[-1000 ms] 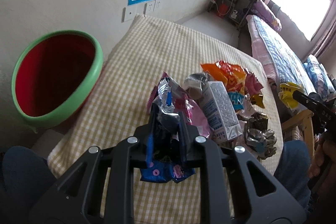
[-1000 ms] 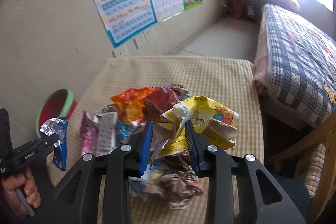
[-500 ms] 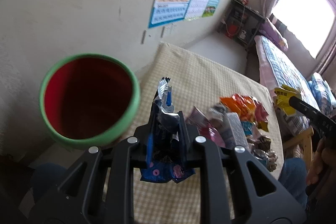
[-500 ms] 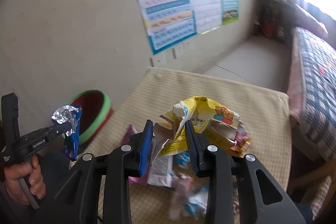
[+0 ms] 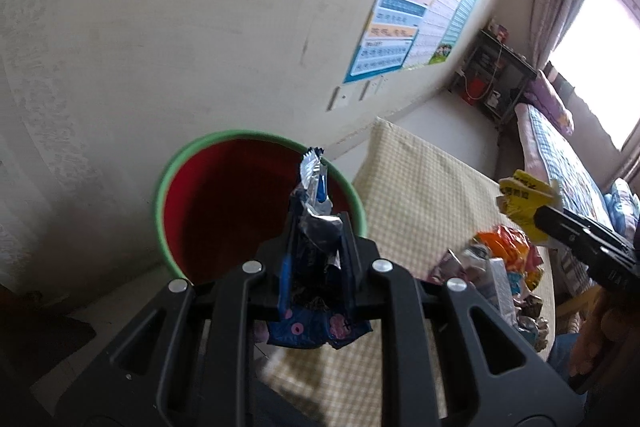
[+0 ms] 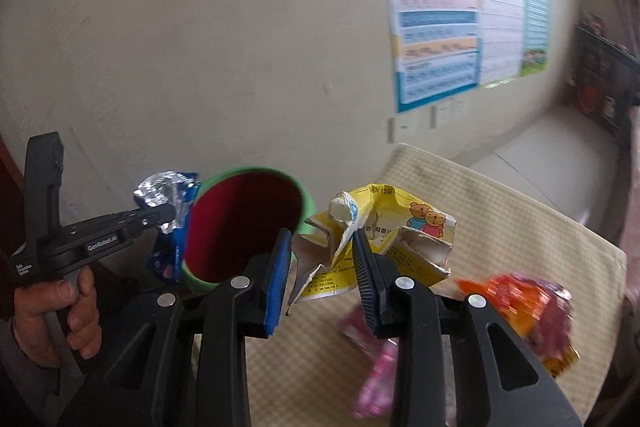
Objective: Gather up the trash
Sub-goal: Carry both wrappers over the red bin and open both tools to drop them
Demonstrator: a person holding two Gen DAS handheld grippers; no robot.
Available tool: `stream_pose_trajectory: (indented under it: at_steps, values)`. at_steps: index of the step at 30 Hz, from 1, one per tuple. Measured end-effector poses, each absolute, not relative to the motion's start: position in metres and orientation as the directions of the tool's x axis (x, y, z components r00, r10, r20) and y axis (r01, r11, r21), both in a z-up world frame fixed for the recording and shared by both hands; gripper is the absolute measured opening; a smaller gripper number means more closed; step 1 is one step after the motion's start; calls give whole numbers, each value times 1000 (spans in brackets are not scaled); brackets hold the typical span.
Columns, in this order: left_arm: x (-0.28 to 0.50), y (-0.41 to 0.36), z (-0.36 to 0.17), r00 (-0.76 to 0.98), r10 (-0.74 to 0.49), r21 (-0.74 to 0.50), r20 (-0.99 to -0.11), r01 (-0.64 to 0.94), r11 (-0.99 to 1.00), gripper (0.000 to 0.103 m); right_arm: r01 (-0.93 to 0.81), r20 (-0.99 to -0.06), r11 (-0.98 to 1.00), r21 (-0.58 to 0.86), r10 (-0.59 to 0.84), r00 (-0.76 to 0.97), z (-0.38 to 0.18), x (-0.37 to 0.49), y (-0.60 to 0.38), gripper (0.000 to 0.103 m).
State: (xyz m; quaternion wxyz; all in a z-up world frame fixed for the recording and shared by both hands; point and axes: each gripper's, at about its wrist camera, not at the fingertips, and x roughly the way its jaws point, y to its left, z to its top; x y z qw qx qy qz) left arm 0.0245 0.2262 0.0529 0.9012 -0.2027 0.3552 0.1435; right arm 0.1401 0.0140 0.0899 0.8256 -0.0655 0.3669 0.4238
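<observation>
My left gripper (image 5: 316, 227) is shut on a blue and silver foil wrapper (image 5: 314, 187) and holds it in front of the red bin with a green rim (image 5: 224, 211) that stands on the floor left of the table. The wrapper also shows in the right wrist view (image 6: 168, 195). My right gripper (image 6: 322, 243) is shut on a crumpled yellow carton with bears (image 6: 384, 231), held above the table's left edge, just right of the bin (image 6: 240, 223). A pile of wrappers (image 5: 500, 267) lies on the table.
The table has a yellow checked cloth (image 5: 420, 187). A wall with posters (image 5: 408, 31) runs behind the bin. A bed (image 5: 568, 163) and a shelf (image 5: 492, 75) stand at the far right. Orange and pink wrappers (image 6: 520, 307) lie blurred on the cloth.
Both grippers have swung left from the pile toward the bin, each keeping its hold. The bin is now centred ahead of the left gripper and close beside the right one.
</observation>
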Motion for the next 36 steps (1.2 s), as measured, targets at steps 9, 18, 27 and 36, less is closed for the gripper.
stream_pose_trajectory:
  at_steps: [9, 18, 27, 36]
  values:
    - [30, 278, 55, 719, 118, -288, -685, -416, 863, 19, -829, -664, 523, 198, 694, 279, 85, 135, 97, 31]
    - [39, 315, 42, 721, 85, -318, -688, -405, 857, 19, -871, -688, 444, 211, 701, 191, 65, 134, 162, 32]
    - [43, 347, 19, 715, 34, -376, -699, -407, 832, 25, -885, -743, 422, 195, 653, 147, 31, 141, 195, 40]
    - [34, 350, 18, 738, 40, -404, -674, -413, 817, 83, -890, -741, 429, 156, 647, 182, 28, 137, 186, 77]
